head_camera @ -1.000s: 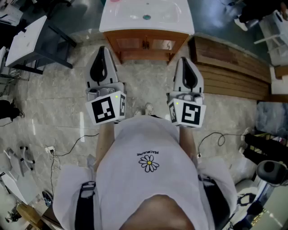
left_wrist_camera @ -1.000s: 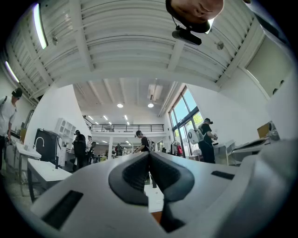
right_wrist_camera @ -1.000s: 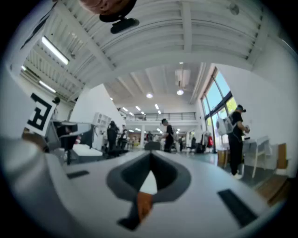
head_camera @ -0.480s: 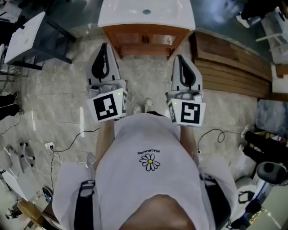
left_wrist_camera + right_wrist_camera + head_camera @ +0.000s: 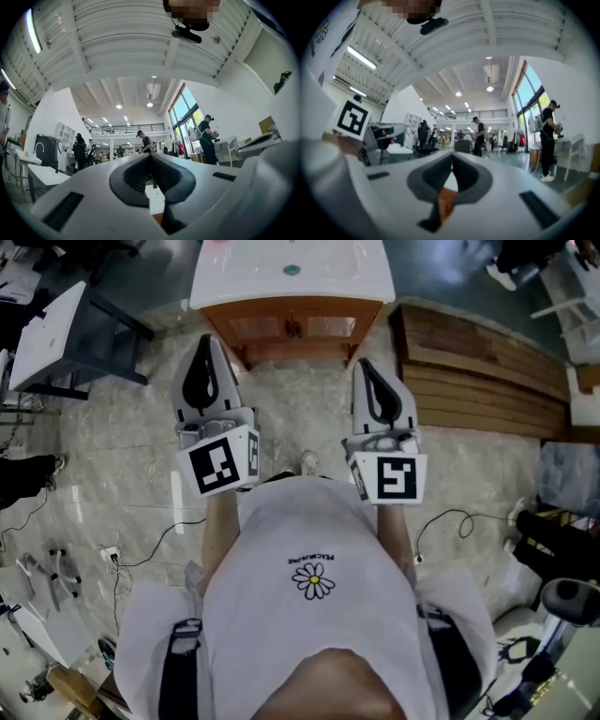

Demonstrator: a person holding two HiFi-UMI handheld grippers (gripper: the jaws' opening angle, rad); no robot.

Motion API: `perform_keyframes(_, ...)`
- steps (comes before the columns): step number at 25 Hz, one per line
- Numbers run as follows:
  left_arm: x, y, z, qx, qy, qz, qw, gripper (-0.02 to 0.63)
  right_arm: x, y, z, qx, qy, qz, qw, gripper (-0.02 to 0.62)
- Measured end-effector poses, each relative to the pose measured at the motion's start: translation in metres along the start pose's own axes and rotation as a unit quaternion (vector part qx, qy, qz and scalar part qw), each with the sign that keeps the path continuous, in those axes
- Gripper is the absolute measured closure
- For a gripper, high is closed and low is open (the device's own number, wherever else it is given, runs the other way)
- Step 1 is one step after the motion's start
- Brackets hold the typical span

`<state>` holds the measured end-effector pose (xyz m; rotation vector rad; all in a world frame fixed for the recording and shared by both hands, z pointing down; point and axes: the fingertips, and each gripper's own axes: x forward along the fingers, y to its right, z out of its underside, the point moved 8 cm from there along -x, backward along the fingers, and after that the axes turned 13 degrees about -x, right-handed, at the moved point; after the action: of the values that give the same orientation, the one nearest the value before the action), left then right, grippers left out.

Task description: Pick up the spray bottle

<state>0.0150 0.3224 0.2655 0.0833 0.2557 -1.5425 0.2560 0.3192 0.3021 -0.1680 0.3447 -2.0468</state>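
Left gripper (image 5: pixel 150 155) jaws are pressed together, nothing held; same is seen on right gripper (image 5: pixel 452 158). Both are aimed at white basin (image 5: pixel 356 277) on wooden cabinet (image 5: pixel 309 310); only a drain (image 5: pixel 292 270) is seen inside. Basin's far side is cut off. Spray bottle can't be made out, so neither can its axis.

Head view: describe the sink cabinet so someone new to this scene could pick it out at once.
On the pale stone floor, look to the top centre, straight ahead of the person. The sink cabinet stands there, between a white table and wooden planks; it alone pairs brown wooden doors with a white basin top.
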Motion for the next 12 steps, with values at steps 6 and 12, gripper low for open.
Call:
perform_keyframes(6, 0.000, 0.001, 0.001, 0.032, 0.019, -0.027, 0.9990, 0.584, 0.009, 0.011, 0.018, -0.003, -0.010, -0.012, 1.000, 0.566)
perform_keyframes(12, 0.011, -0.009, 0.006, 0.025, 0.023, -0.042, 0.9985, 0.584, 0.017, 0.021, 0.025, 0.022, -0.005, -0.002, 1.000, 0.566)
